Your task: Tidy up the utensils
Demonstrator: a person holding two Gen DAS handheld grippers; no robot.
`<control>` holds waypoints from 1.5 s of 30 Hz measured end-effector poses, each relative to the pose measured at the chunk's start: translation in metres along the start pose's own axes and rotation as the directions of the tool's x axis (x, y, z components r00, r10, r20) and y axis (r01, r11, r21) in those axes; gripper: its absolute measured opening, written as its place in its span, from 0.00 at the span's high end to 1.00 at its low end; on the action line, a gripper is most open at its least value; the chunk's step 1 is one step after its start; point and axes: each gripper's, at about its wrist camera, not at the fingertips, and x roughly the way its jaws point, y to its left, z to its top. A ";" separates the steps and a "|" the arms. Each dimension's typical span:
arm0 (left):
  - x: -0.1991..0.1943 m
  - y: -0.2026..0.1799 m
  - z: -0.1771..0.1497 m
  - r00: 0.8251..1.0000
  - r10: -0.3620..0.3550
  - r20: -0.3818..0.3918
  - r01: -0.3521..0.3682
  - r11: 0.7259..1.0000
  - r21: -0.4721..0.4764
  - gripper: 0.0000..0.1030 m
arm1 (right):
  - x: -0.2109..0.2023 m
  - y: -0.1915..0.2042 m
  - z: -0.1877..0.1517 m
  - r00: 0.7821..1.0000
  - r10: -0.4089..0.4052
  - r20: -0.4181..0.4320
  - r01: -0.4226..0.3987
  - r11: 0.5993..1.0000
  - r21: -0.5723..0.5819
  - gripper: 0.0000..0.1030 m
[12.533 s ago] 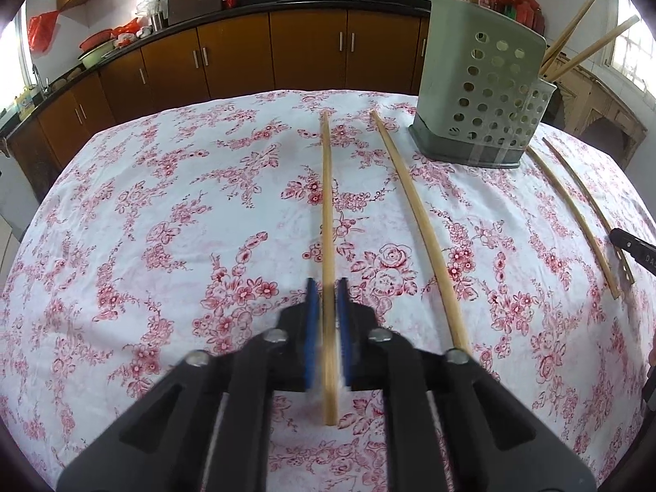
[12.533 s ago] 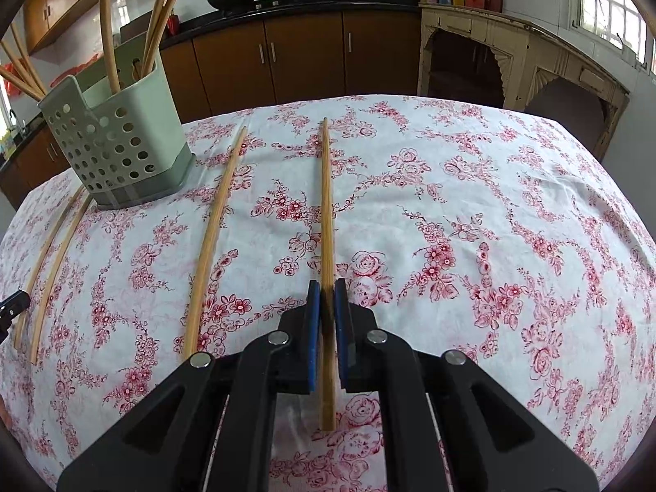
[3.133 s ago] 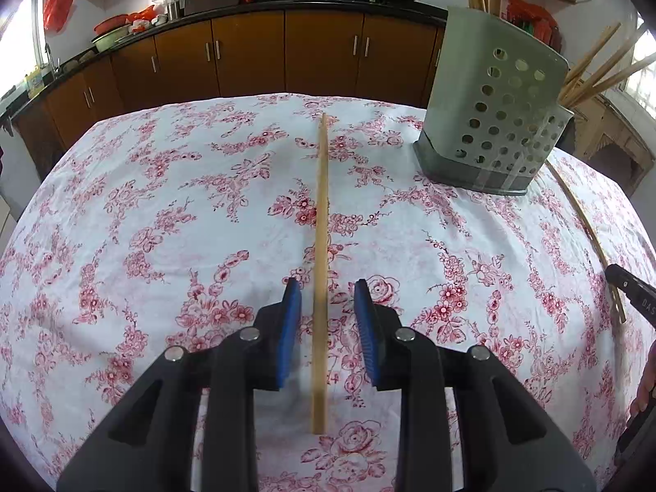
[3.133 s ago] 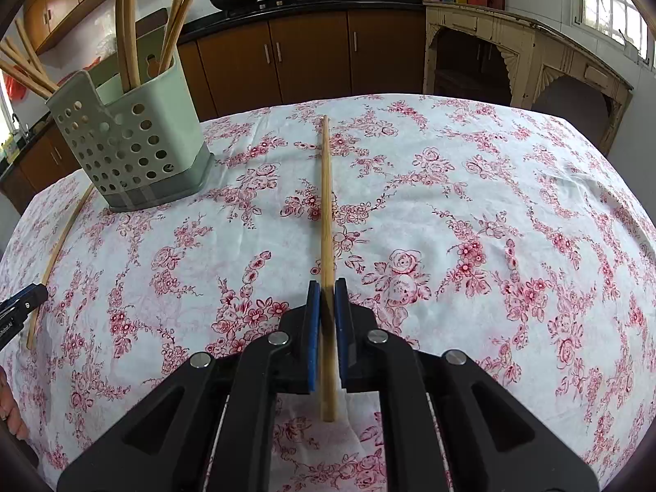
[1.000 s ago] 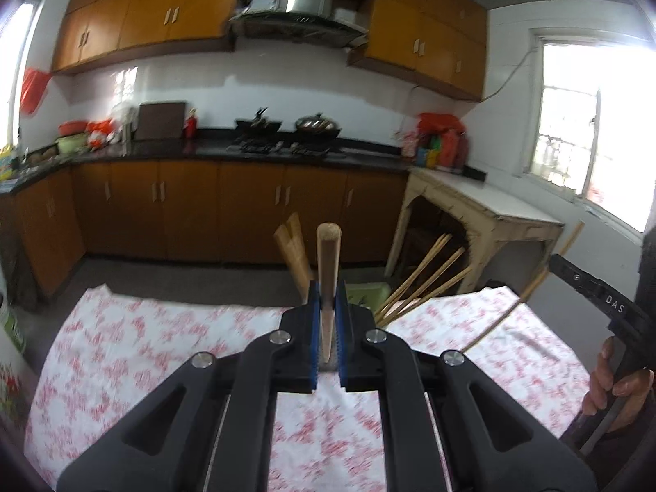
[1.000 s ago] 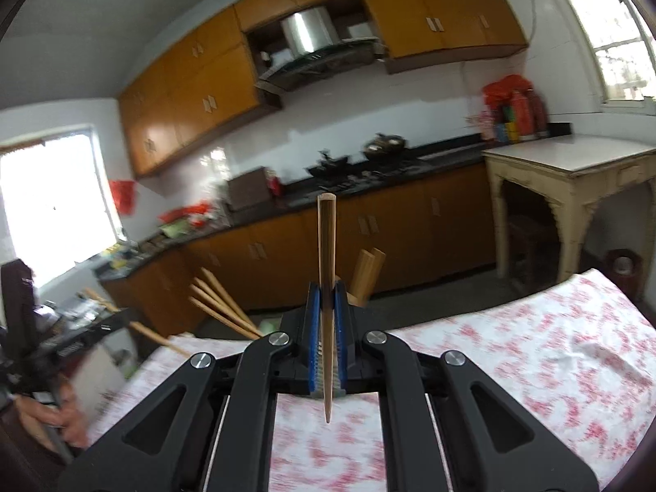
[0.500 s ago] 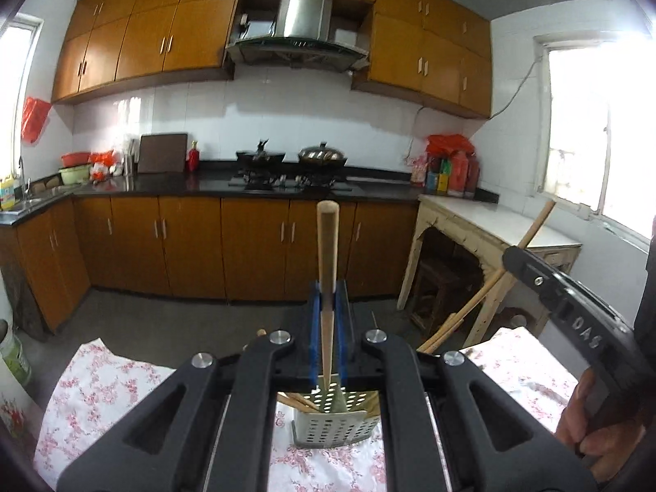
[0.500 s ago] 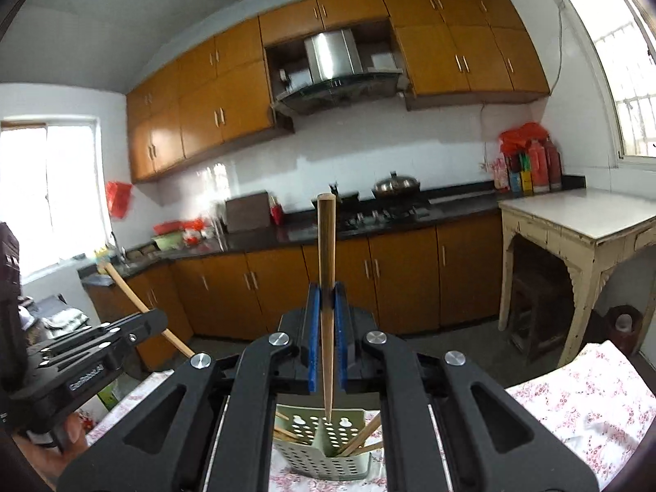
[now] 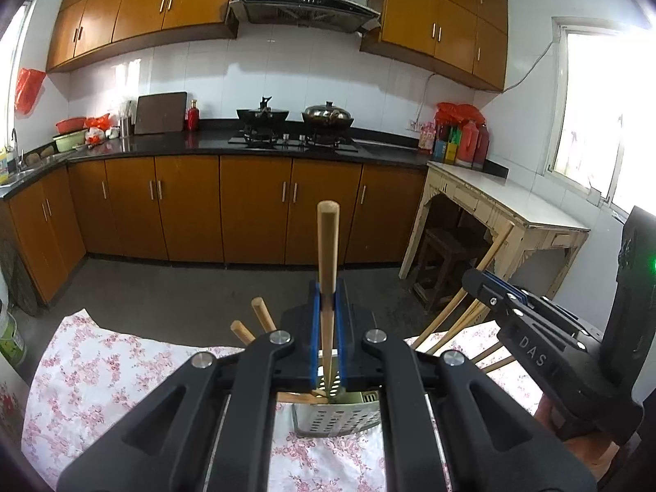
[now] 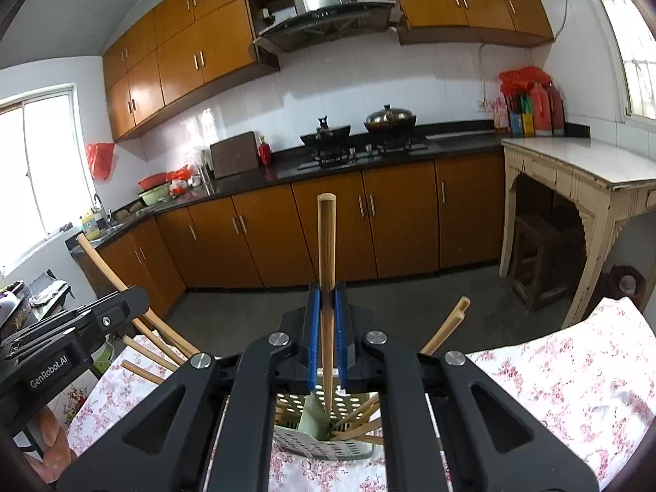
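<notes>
1. Grippers: my left gripper (image 9: 328, 330), black with blue pads, is closed on a long round light-wood chopstick (image 9: 328, 270). My right gripper (image 10: 326, 328), same build, is closed on a second long light-wood chopstick (image 10: 326, 270).
2. Both sticks stand nearly upright between the pads, blunt ends up, thin ends down.
3. Holder: a pale green perforated plastic utensil holder (image 10: 324, 447) sits on the worktop (image 10: 574, 381), which carries a white cloth with a red floral print. In each wrist view it lies directly under the gripper, partly hidden by the black fingers.
4. Right stick: its tip hangs over the holder's open mouth, within the rim as seen from above. I cannot tell whether it touches anything inside.
5. Left stick: its lower end runs down toward the holder (image 9: 336, 418) opening; the depth it reaches is hidden behind my fingers.
6. Contents: several more light-wood chopsticks (image 10: 356, 414) already lean in the holder, fanning out to both sides; two blunt ends (image 9: 258, 315) show left of my left gripper.
7. Cross-view: my right gripper (image 9: 492, 291) appears at the right of the left wrist view, its stick angled upward; my left gripper (image 10: 119, 307) appears at the left edge of the right view.
8. Background: brown kitchen cabinets (image 9: 184, 209), a dark counter with two pans, a steel hood.
</notes>
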 end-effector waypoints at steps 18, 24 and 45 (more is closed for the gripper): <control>-0.016 0.011 -0.010 1.000 0.018 0.016 -0.017 0.999 -0.049 0.63 | -0.017 -0.011 0.002 0.998 -0.049 0.032 0.048 0.999 0.016 0.61; -0.043 0.012 -0.010 0.998 0.022 0.053 -0.019 0.998 -0.056 0.56 | -0.046 -0.007 0.007 0.994 -0.054 0.099 0.054 0.999 0.000 0.58; -0.151 0.011 -0.089 0.992 0.049 0.117 -0.048 0.999 -0.010 0.16 | -0.142 -0.002 -0.050 0.982 -0.035 0.185 0.042 0.999 -0.030 0.09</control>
